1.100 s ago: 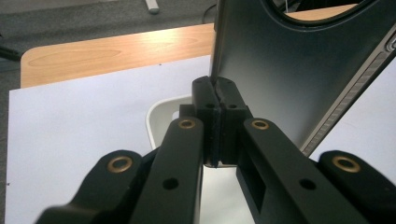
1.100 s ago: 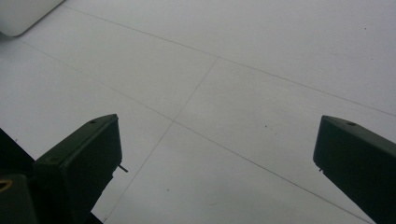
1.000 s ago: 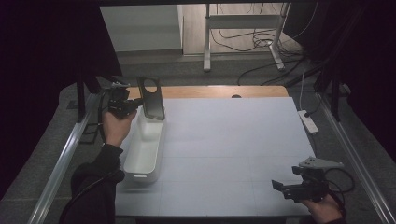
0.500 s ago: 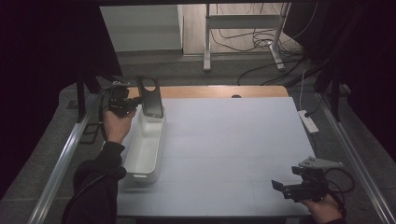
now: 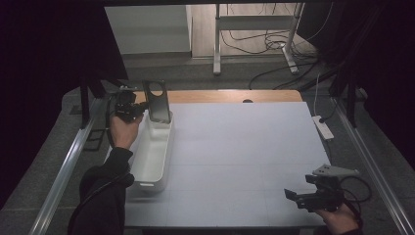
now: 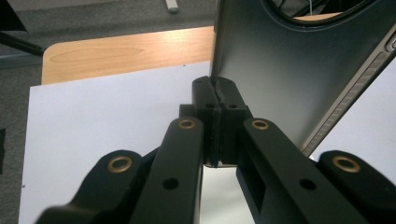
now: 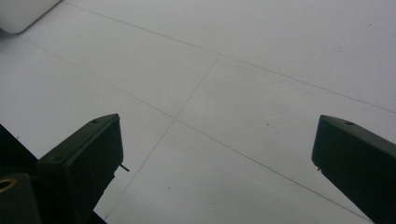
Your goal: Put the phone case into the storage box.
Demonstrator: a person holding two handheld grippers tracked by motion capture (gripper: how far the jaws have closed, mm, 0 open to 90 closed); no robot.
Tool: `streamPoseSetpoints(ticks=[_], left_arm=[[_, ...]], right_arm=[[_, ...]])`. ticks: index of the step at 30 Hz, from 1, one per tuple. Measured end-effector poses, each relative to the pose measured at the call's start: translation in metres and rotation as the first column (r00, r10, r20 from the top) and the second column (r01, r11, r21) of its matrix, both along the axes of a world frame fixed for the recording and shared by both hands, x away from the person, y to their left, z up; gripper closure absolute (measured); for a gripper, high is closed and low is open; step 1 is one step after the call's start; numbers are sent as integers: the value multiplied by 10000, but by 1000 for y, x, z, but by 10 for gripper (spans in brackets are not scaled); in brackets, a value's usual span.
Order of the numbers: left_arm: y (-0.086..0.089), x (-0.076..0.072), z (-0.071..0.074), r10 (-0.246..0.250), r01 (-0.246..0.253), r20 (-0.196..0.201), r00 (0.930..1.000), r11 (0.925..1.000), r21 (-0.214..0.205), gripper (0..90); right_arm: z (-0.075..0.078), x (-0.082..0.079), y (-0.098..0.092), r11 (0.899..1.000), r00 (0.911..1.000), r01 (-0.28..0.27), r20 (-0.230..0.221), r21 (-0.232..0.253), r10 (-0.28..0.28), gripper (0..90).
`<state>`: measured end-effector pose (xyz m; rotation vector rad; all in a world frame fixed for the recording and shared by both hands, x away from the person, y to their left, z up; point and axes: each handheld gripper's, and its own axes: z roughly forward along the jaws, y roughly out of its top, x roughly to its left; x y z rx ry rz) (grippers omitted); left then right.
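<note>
High view: the left gripper [image 5: 139, 108] sits at the far left of the table [image 5: 244, 147], its jaws clamped on the edge of a dark phone case [image 5: 157, 101]; the case stands upright with its round camera hole at the top, its lower end dipping just over the far end of a white bin [image 5: 152, 152], a pose that suggests it is being lowered in or lifted out, which I cannot settle; the bin lies lengthwise along the table's left edge, within easy reach of that hand; the right gripper [image 5: 301, 196] rests at the near right corner, well apart from the bin, jaws spread and holding nothing, apparently parked out of the way. Left gripper view: the jaws meet tight on the case's [image 6: 289, 79] thin side edge, pinching it like a card so the flat back faces the camera; beyond lie the white table cover and a strip of bare wood. Right gripper view: the two jaws stand wide with bare white table [image 7: 233, 70] between them; a corner of the bin [image 7: 23, 14] peeks in at the top left.
</note>
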<state>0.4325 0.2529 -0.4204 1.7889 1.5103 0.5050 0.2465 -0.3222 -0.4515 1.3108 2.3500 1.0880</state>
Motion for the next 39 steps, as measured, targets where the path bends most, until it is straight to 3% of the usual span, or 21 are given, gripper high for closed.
streamPoseSetpoints(ticks=[13, 39], left_arm=[[-1, 2, -10, 9, -5, -206, 9998, 9998, 200, 889], [-2, 2, -34, -77, 84, -591, 9982, 9999, 110, 882]], right_arm=[[0, 0, 0, 10000, 10000, -43, -48, -1, 43, 27], [0, 1, 0, 10000, 9999, -70, -105, -10, 70, 30]])
